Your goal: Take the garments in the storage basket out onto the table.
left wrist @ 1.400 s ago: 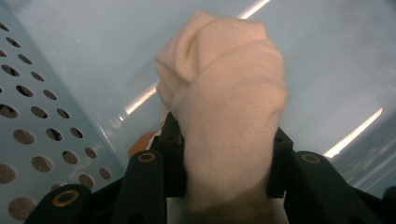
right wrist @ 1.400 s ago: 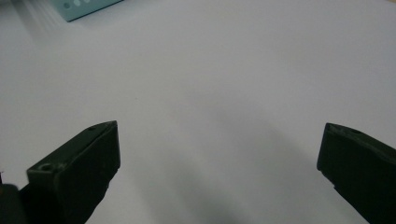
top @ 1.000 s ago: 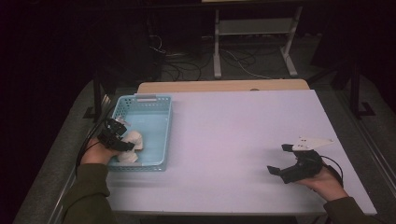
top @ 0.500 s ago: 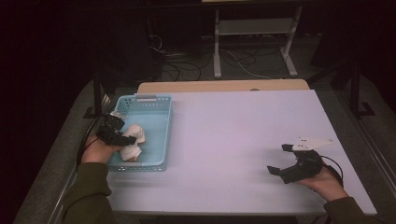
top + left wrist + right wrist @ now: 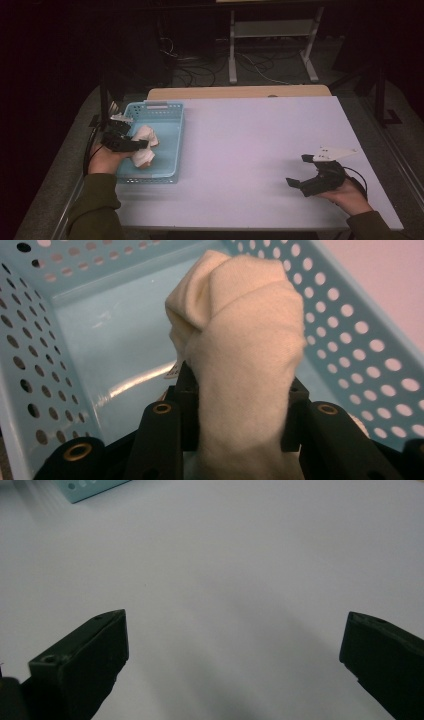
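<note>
A cream rolled cloth (image 5: pixel 240 340) is clamped between the two black jaws of my left gripper (image 5: pixel 240 410), which is shut on it and holds it above the floor of a light blue perforated basket (image 5: pixel 350 335). From above, the left gripper (image 5: pixel 135 145) hangs over the basket (image 5: pixel 170 125) at the table's left with the cloth (image 5: pixel 144 150) sticking out of it. My right gripper (image 5: pixel 297 172) rests near the table's front right, open, jaws pointing left. Between its jaws (image 5: pixel 235 645) there is only bare white table.
The white table (image 5: pixel 250 135) stretches between basket and right gripper. A corner of the blue basket (image 5: pixel 85 490) sits at the top left of the right gripper view. Behind the table a wooden board (image 5: pixel 240 92), a metal stand (image 5: pixel 270 40) and cables lie in the dark.
My left gripper has lifted the cloth up out of the basket's near end and carried it slightly toward the basket's middle. The right gripper has stayed still.
</note>
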### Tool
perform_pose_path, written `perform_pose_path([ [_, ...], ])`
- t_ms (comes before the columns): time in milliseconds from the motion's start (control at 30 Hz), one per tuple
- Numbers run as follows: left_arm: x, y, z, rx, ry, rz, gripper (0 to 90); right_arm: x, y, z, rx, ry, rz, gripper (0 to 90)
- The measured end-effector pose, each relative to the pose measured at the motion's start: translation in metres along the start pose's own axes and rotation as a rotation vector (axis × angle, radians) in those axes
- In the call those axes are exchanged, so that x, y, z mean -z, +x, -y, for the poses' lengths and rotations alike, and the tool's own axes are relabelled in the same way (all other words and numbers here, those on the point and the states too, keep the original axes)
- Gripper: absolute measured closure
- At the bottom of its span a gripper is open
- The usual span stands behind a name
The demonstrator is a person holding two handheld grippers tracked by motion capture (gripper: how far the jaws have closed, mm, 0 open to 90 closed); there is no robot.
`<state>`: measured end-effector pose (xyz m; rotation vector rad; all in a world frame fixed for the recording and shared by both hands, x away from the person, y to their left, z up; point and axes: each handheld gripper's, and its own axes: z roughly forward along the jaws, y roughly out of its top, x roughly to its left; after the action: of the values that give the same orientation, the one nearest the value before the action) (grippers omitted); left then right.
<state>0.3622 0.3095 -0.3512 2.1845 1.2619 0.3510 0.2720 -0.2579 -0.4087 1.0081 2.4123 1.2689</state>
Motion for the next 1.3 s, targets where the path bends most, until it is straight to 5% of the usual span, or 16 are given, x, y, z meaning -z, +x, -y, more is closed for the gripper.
perform_pose_path([
  [167, 0.003, -0.003, -0.003, 0.026, -0.040, 0.021, 63.3, 0.000, 0.000, 0.000, 0.000, -0.002, -0.001, 0.0],
  [633, 0.010, -0.016, -0.012, 0.016, -0.107, 0.086, 63.3, 0.000, 0.000, 0.000, 0.002, 0.000, -0.001, 0.0],
  [1300, 0.007, -0.046, -0.032, -0.052, -0.164, 0.135, 63.3, -0.001, 0.000, 0.000, -0.001, -0.001, 0.001, 0.0],
])
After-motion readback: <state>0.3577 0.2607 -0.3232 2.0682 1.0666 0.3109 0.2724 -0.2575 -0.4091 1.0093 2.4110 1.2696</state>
